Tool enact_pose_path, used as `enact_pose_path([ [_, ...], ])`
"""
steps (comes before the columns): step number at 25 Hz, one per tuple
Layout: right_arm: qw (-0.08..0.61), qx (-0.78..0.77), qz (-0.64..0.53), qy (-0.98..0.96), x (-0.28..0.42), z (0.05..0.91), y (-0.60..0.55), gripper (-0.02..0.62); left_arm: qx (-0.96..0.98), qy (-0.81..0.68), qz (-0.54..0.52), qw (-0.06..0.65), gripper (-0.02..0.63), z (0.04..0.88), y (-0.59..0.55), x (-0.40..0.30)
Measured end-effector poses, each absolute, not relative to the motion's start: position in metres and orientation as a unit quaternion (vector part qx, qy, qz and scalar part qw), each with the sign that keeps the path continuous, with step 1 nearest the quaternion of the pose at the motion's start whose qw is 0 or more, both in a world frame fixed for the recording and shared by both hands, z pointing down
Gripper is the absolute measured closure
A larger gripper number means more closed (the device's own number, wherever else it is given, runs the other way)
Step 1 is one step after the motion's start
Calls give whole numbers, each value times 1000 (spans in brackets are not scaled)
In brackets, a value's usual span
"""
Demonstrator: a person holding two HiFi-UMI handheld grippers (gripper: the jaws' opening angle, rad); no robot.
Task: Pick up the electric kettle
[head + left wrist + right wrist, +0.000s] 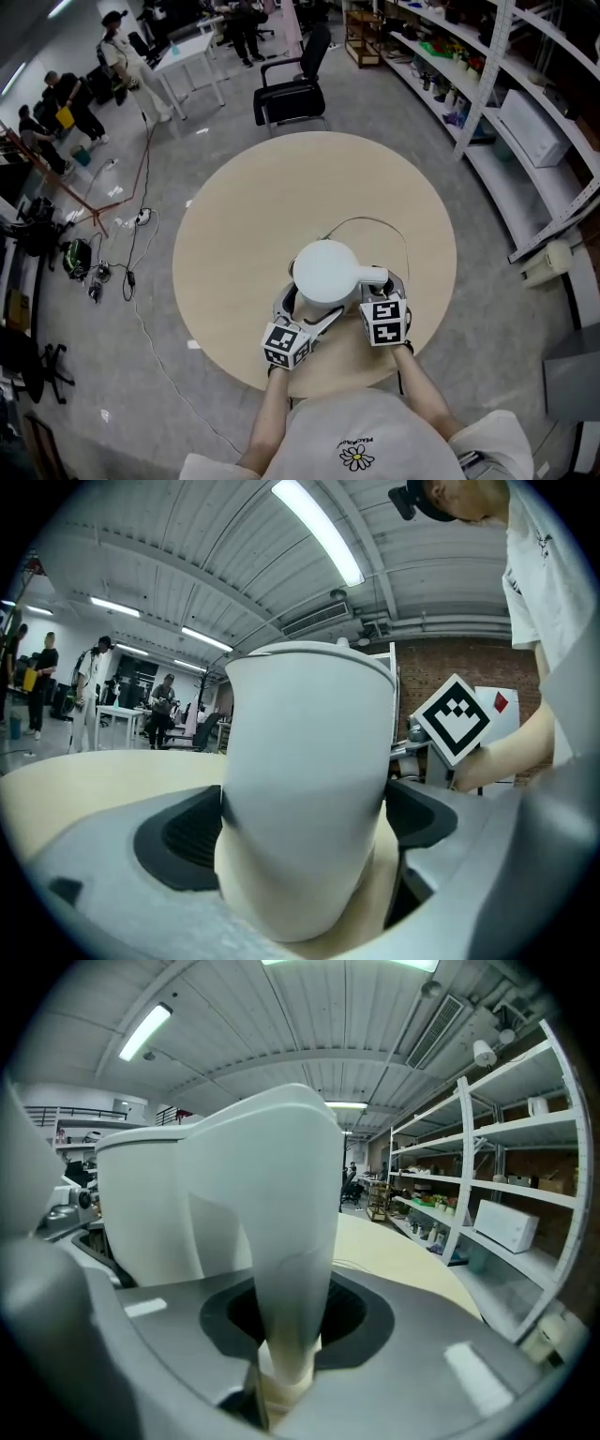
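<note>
A white electric kettle [326, 272] stands on the round beige table [244, 216] near its front edge, with its handle [373, 277] pointing right. My left gripper [305, 314] reaches around the body from the front left. In the left gripper view the kettle body [309, 789] fills the gap and the dark pads [183, 836] stand close at either side without visibly pressing. My right gripper [382, 289] is at the handle. In the right gripper view the white handle [291, 1269] is pinched between the nearly closed jaws of that gripper [286, 1335].
A thin cord [375, 222] loops on the table behind the kettle. Beyond the table stands a black chair [292, 94]. Metal shelves [525, 112] line the right side. Several people [117, 52] and cables [141, 216] are on the floor area at far left.
</note>
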State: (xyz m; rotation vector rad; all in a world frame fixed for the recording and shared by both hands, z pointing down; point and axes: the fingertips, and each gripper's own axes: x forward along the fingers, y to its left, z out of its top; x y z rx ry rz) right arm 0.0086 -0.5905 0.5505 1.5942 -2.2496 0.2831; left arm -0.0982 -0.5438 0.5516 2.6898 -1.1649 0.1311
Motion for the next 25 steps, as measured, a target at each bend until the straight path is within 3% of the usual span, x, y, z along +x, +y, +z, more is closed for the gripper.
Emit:
enact_pose_path([
  [6, 182, 562, 97, -801, 7, 549, -592, 512, 920, -375, 41, 104, 12, 554, -552, -94],
  [17, 170, 556, 95, -808, 6, 545, -596, 512, 919, -367, 82, 116, 18, 552, -555, -94],
  [25, 132, 561, 86, -813, 4, 471, -603, 512, 921, -374, 75, 72, 21, 473, -563, -96],
])
